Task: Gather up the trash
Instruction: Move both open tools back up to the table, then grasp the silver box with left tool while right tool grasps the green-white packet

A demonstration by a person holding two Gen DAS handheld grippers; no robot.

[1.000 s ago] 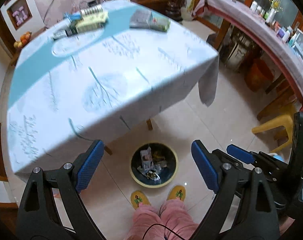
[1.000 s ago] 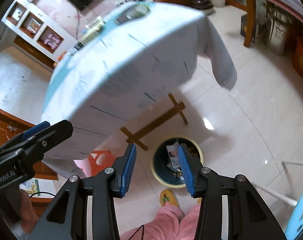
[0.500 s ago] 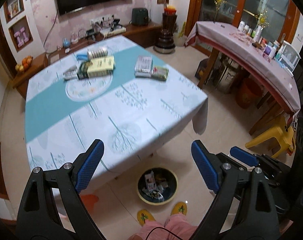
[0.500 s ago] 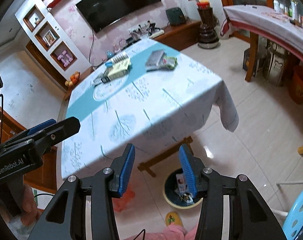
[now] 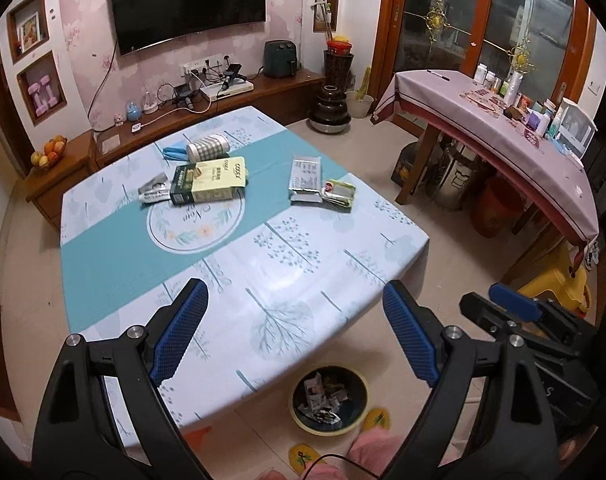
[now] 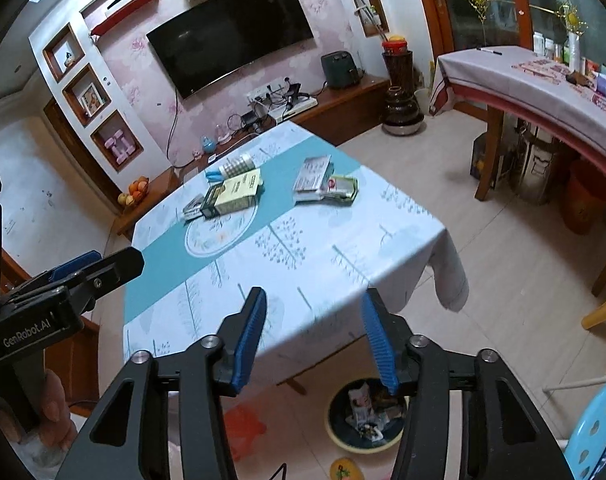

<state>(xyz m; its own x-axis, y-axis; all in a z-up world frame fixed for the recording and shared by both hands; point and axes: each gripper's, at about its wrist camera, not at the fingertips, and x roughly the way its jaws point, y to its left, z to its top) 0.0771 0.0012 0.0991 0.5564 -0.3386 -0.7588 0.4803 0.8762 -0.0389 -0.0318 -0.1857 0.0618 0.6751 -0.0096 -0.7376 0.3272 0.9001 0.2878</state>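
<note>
left gripper (image 5: 295,332) gapes wide, empty — right gripper (image 6: 313,334) is opening, empty; trash bin (image 5: 330,400) on the floor at 6 o'clock below the worktop (image 5: 263,264).

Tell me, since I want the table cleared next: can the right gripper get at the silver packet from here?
Probably yes. The right gripper is empty, its jaws opening, and bare tablecloth lies between it and the silver packet. Only the green packet touches it.

"GenRobot.AI" — on the left gripper (image 6: 99,268)
</note>
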